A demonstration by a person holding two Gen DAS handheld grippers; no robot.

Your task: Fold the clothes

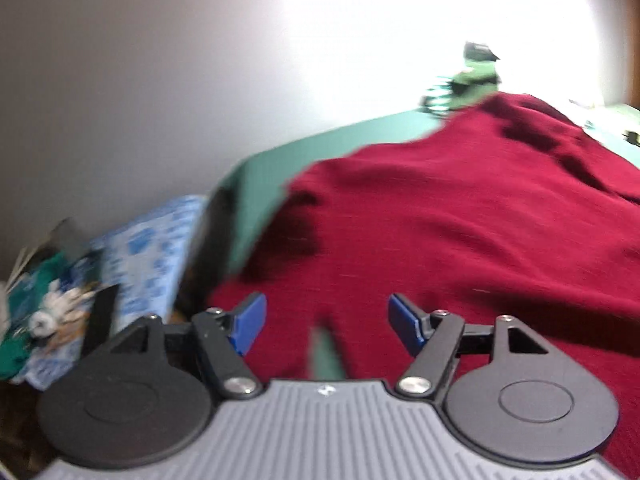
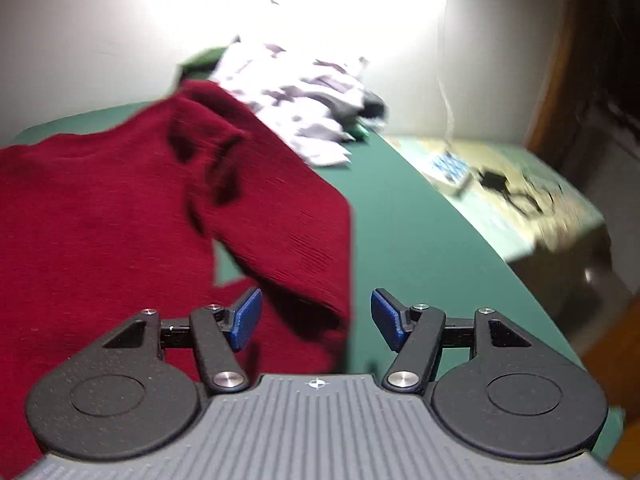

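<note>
the left gripper (image 1: 326,326) hangs over the near part of a dark red sweater (image 1: 460,220), its blue pads (image 1: 250,322) standing wide apart with nothing pinched between them; only red knit and a thin sliver of green show in the gap. the right gripper (image 2: 316,318) is likewise spread wide and empty, poised above the sweater's right edge (image 2: 120,208), where the red cloth ends and the green table cover (image 2: 400,220) begins. no brand, label or lettering can be read on either tool or on the cloth; both views are smeared with motion blur.

the sweater lies spread across the green cover, rumpled, with a sleeve (image 2: 280,208) folded inward over the body. to the left of the table, in the left wrist view, sits a blue and white patterned fabric (image 1: 156,248) beside a jumble of green and white things too blurred to name. farther back, past the sweater, a heap of pale clothes (image 2: 304,96) rests on the table. to the right lies a lighter surface with a black cable (image 2: 516,192). a bright glare washes out the wall behind.
</note>
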